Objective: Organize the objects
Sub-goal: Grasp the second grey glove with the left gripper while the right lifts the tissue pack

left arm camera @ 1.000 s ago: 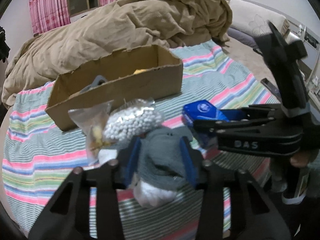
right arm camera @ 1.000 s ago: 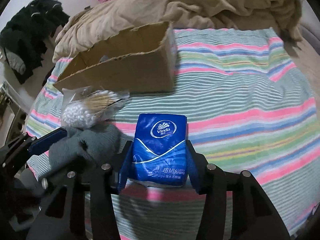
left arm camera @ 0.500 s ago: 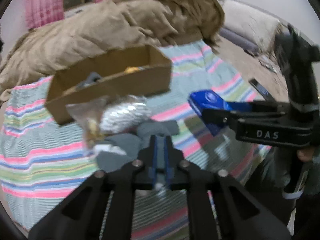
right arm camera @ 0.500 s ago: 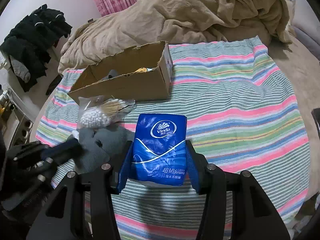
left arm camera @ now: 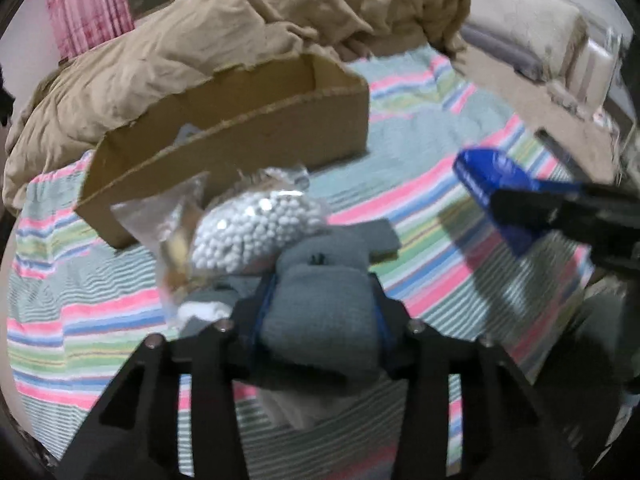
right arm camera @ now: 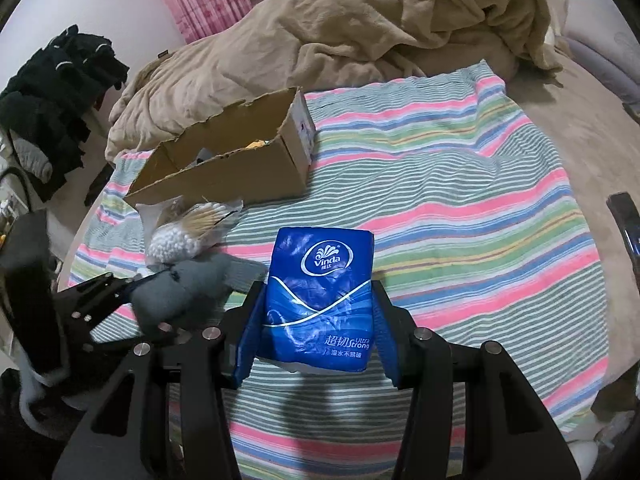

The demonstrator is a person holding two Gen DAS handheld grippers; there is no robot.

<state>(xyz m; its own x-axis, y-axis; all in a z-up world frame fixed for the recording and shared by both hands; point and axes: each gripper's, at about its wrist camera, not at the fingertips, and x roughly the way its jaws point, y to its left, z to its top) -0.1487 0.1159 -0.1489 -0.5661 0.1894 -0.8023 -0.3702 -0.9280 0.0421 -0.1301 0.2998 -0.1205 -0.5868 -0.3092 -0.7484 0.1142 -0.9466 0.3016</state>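
My left gripper [left arm camera: 322, 320] is shut on a grey sock bundle [left arm camera: 320, 304], held just above the striped blanket [left arm camera: 420, 208]. It also shows in the right wrist view [right arm camera: 176, 284]. My right gripper [right arm camera: 318, 320] is shut on a blue Vinda tissue pack [right arm camera: 320, 292], held above the blanket; the pack shows at the right of the left wrist view [left arm camera: 492, 184]. A clear bag of cotton swabs [left arm camera: 256, 224] lies in front of an open cardboard box [left arm camera: 248, 144], which holds a few items [right arm camera: 256, 145].
A rumpled tan duvet [right arm camera: 360, 32] lies behind the box. Dark clothes [right arm camera: 52, 104] hang at the left. A pillow [left arm camera: 532, 28] and a dark phone-like object [right arm camera: 628, 224] are at the right. The striped blanket [right arm camera: 460, 184] stretches to the right of the box.
My left gripper went from shut and empty beside the grey socks to holding them between its fingers. My right gripper has lifted higher with the tissue pack.
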